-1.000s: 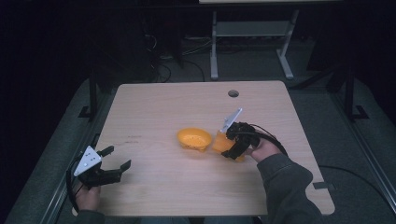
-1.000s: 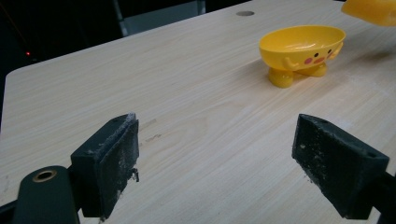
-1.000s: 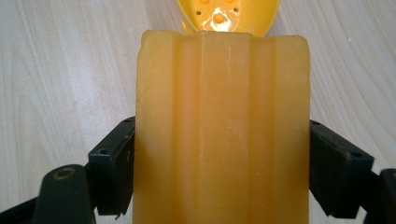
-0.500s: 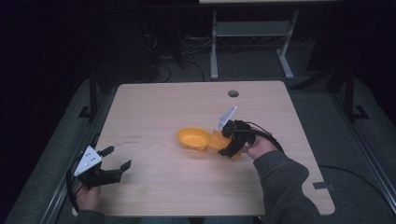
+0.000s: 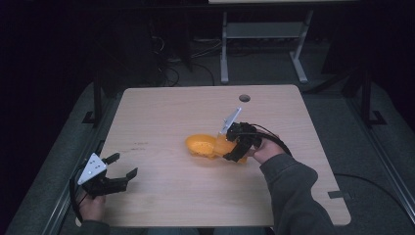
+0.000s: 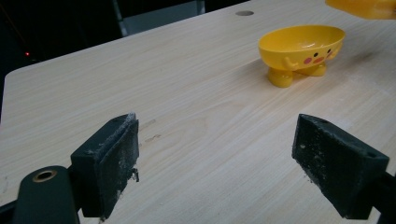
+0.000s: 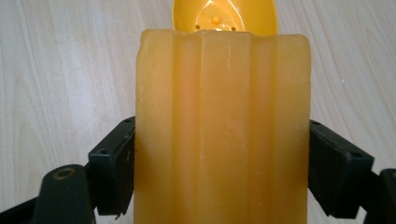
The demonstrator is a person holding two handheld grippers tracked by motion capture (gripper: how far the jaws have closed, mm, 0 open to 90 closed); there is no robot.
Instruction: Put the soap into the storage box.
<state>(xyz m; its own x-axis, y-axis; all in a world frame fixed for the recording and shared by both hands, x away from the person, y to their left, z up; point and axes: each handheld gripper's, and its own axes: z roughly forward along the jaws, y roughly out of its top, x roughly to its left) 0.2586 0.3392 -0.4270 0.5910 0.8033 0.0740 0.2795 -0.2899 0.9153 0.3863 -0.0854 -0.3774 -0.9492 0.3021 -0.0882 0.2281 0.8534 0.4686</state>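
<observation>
A yellow soap dish (image 5: 199, 145) with a painted face and small feet stands near the middle of the wooden table (image 5: 161, 112). My right gripper (image 5: 235, 148) is shut on an orange ribbed soap bar (image 5: 224, 145) and holds it just right of the dish, above the table. In the right gripper view the soap bar (image 7: 222, 126) stands between the jaws, with the dish (image 7: 224, 14) just beyond it. My left gripper (image 5: 122, 167) rests open near the table's front left corner. In the left gripper view, the dish (image 6: 301, 44) shows far off, beyond wide-apart jaws with nothing between them.
A round cable hole (image 5: 244, 98) sits near the table's far edge. A grey desk frame (image 5: 264, 29) stands on the floor behind the table. Dark floor surrounds the table, and a sleeve (image 5: 293, 191) crosses its front right part.
My right gripper has carried the soap bar a little to the left, closer to the dish. The left gripper has stayed in place.
</observation>
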